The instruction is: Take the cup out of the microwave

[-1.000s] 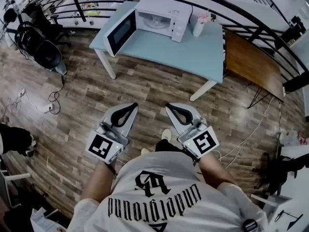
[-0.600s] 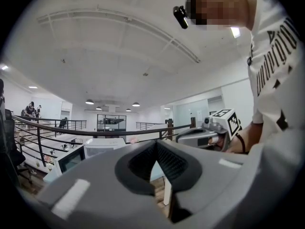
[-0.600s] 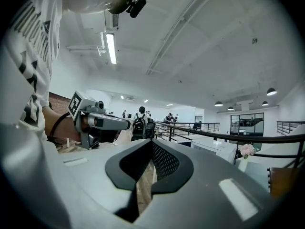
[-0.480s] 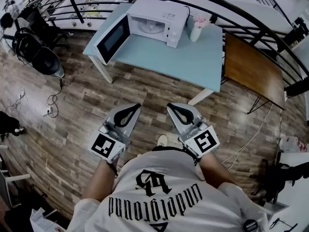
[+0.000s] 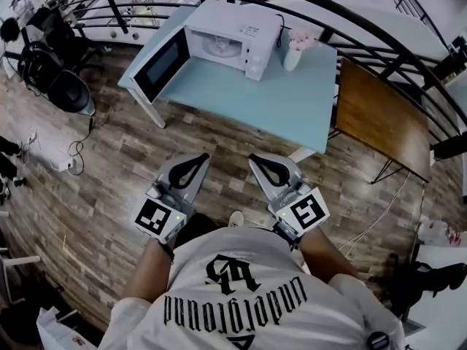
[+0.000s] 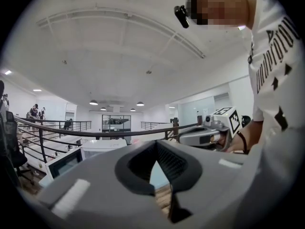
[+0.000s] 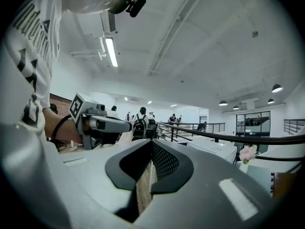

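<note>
The person stood on the wooden floor (image 5: 109,159) on the near side of a light-blue table (image 5: 292,100), well apart from it, so no contact with any task item was possible from this position. The left gripper (image 5: 201,157) and the right gripper (image 5: 255,159) were held side by side in front of the torso, pointing level toward the table, a carrying posture suited to an approach, not to a grasp. In each gripper view the jaws lay together at the tips with nothing between them; both grippers were empty, probably closed for transit because nothing was within reach. The microwave (image 5: 233,31) sat at the far left of the table with its door (image 5: 159,63) swung fully open to the left, leaving the cavity exposed toward the person and the access path unobstructed. The cup was judged to be inside that cavity, where a pale rounded shape (image 5: 217,45) showed; it was too small to identify with certainty. A vase of pink flowers (image 5: 292,53) stood just beside the microwave on its right, near enough to be knocked if the right gripper swept in from that side. The step in hand was judged to be the approach; opening the jaws and reaching into the cavity had not yet begun.
</note>
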`<state>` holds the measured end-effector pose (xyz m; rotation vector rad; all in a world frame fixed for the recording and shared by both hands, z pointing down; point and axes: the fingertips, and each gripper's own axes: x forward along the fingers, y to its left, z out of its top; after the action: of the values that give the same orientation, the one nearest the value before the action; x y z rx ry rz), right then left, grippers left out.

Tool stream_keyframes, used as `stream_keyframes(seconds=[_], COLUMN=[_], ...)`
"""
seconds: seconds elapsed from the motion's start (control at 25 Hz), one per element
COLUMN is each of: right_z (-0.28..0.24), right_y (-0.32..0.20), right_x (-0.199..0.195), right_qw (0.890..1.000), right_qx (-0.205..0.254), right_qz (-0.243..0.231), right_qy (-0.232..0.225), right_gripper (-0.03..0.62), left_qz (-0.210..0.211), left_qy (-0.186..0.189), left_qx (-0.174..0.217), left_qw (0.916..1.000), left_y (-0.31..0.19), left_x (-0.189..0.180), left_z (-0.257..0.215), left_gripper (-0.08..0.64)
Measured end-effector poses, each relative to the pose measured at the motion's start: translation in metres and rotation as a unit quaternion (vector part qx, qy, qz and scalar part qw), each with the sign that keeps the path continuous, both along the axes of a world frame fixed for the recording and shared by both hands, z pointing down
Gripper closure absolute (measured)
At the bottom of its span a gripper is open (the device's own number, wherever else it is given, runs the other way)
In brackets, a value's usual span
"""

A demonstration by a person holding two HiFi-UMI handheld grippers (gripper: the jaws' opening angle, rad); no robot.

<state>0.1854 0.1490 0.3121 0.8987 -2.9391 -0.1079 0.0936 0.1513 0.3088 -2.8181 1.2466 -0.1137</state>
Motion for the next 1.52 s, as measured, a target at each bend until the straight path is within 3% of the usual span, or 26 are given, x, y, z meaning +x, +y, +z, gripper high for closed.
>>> stream_keyframes(seconds=[0.72,1.04,1.24,1.52], right_z=[0.008,0.016,0.012,-0.001], right_y=[-0.07,-0.137,-0.18,-0.23], right_x=[0.001,-0.047,-0.095,-0.143], right_qw=[0.999,0.999,0.998,0.995], right_qx=[-0.014,-0.019,-0.01,-0.004], right_qz=[0.032,0.045,0.059,0.099], right_qy=[-0.007,-0.008,-0.006,0.009], right_gripper=[0.588,0.588,0.588,0.588], left_qz=[0.02,0.029,0.037,0.063], left_qy=[0.004,0.001,0.009,0.006], left_qx=[-0.01,-0.017,-0.045,-0.037], left_qw=[0.9998,0.9994,0.9983,0.9973], left_y=[-0.077,-0.138,-0.176,-0.22], left_x=[-0.012,-0.063,-0.109,-0.172], left_z=[0.009,0.015,0.01,-0.004], left_gripper=[0.511,0.511,0.511,0.511])
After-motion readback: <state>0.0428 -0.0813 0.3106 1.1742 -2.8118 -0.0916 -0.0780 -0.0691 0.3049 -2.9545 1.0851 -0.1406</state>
